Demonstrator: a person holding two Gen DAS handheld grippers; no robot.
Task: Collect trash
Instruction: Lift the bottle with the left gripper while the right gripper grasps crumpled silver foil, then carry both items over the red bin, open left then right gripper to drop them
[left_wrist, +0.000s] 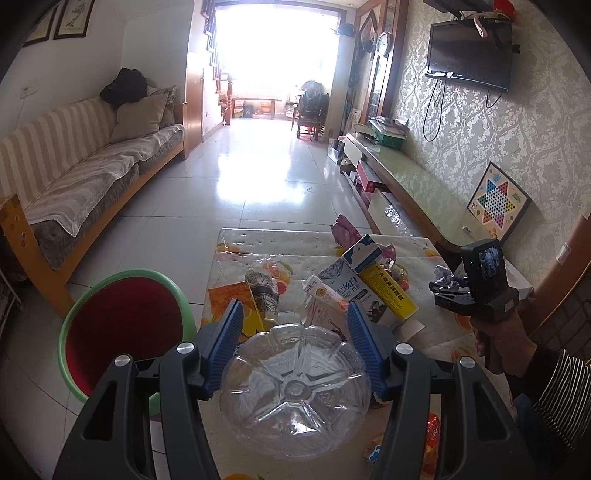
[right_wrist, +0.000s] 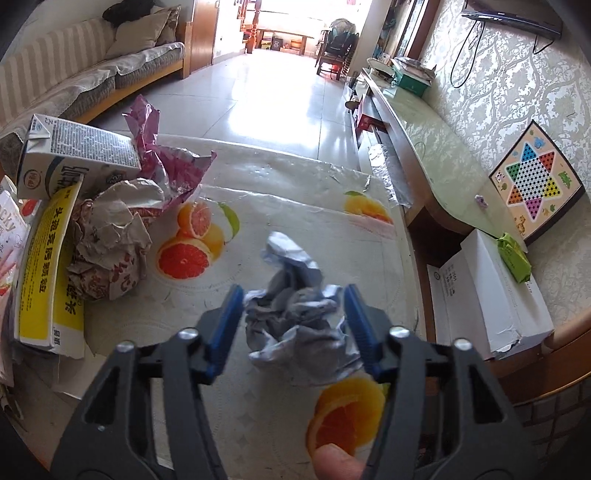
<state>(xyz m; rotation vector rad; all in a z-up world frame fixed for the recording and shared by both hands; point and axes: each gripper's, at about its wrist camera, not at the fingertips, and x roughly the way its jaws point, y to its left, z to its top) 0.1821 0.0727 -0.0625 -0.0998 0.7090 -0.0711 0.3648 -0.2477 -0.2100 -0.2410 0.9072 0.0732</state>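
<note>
My left gripper (left_wrist: 294, 308) is shut on a clear plastic bottle (left_wrist: 295, 387), its ribbed base facing the camera, above the near end of the fruit-print table (left_wrist: 258, 243). A green bin with a red liner (left_wrist: 66, 332) stands on the floor to its left. My right gripper (right_wrist: 294, 291) is shut on a crumpled grey-white paper ball (right_wrist: 295, 325) lying on the table; both blue pads press its sides. In the left wrist view that gripper (left_wrist: 443, 286) sits at the table's right edge. Piled trash stays on the table: a milk carton (right_wrist: 74, 158), a yellow box (right_wrist: 48, 266), a brown paper wad (right_wrist: 110, 240).
A pink foil wrapper (right_wrist: 162, 162) lies behind the pile. A white box (right_wrist: 491, 288) and a low cabinet (right_wrist: 424, 147) with a checkers board (right_wrist: 532, 184) run along the right wall. A sofa (left_wrist: 92, 173) lines the left; tiled floor lies beyond the table.
</note>
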